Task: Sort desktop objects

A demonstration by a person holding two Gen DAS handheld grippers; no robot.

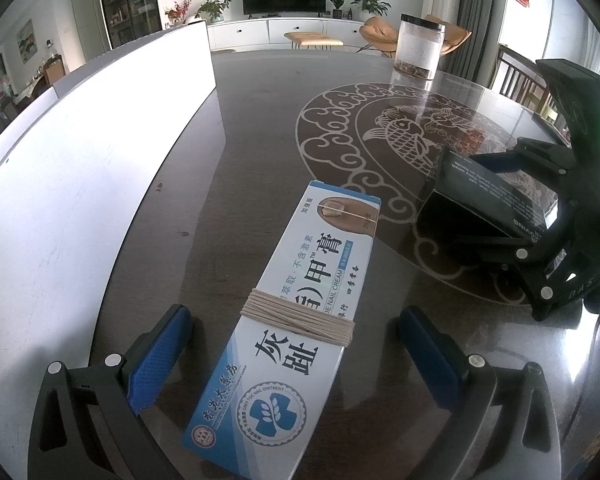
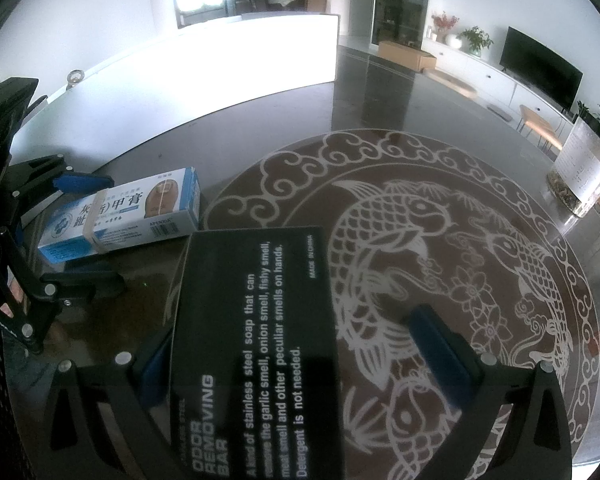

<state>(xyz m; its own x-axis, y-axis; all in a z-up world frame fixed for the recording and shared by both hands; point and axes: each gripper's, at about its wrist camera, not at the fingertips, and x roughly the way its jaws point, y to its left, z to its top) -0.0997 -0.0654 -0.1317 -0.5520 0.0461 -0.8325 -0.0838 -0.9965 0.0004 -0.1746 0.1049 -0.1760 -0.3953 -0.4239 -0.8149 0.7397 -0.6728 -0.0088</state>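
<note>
We see the left hand-held gripper [image 1: 296,364] spread wide around a white-and-blue nail cream box [image 1: 288,320], which lies flat on the dark surface [image 1: 260,120]; gaps show on both sides between its blue pads [image 1: 160,356] and the box, so it is released. A band of pale string [image 1: 300,316] is wound round the box's middle.

The right hand-held gripper [image 2: 300,364] straddles a black box [image 2: 256,340] printed "ODOR REMOVING BAR". Its left pad sits against the box's edge; the right pad stands apart from it, so the jaws are not clenched. The black box rests at the edge of the fish medallion [image 2: 440,260], just beside the nail cream box.

Farther off stands a clear jar [image 1: 420,48] with a black lid, upright, holding a shallow layer of brownish dried material at the bottom. A long white bin wall [image 1: 100,140] borders the surface; we cannot see its contents.
</note>
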